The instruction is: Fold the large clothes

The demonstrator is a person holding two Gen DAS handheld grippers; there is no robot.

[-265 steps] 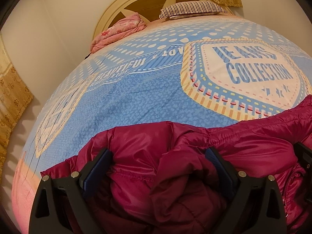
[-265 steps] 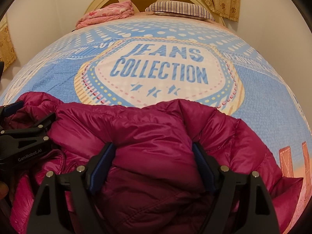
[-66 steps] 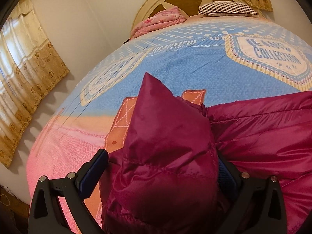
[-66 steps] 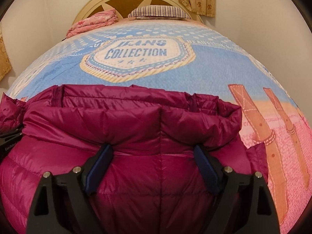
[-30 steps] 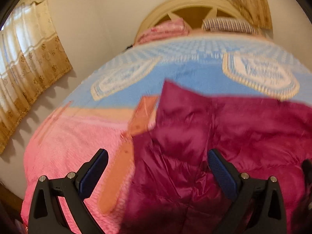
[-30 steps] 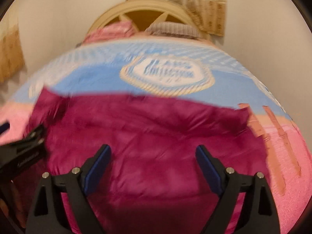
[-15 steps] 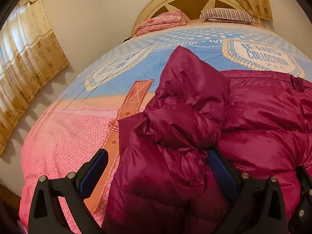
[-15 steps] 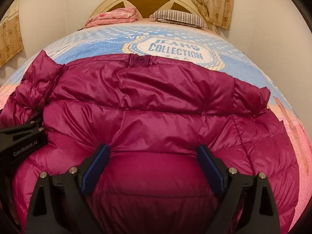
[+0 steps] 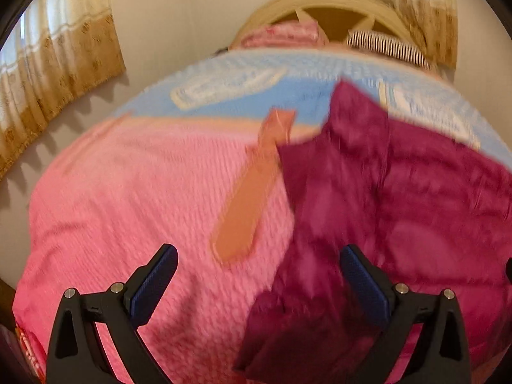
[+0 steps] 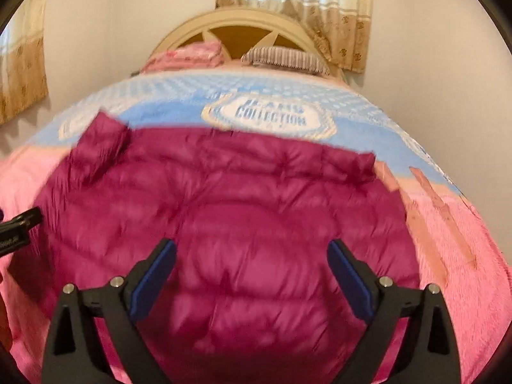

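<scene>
Magenta down jacket (image 10: 243,217) lies spread on the bedspread (image 9: 134,192), apparently back up; frames are blurred. Left gripper (image 9: 259,283) and right gripper (image 10: 251,276) hover agape, empty. Spreading looks done; next, grasp a sleeve for folding inward.

Both grippers are now riding clear of the jacket (image 10: 243,224), which half a second ago was bulging between their jaws. The left gripper (image 9: 256,284), jaws apart, is hanging over bare pink bedspread (image 9: 128,192), the jacket's edge now reaching only its right finger. The right gripper (image 10: 252,275), also apart, is looking down on the jacket lying spread out.
</scene>
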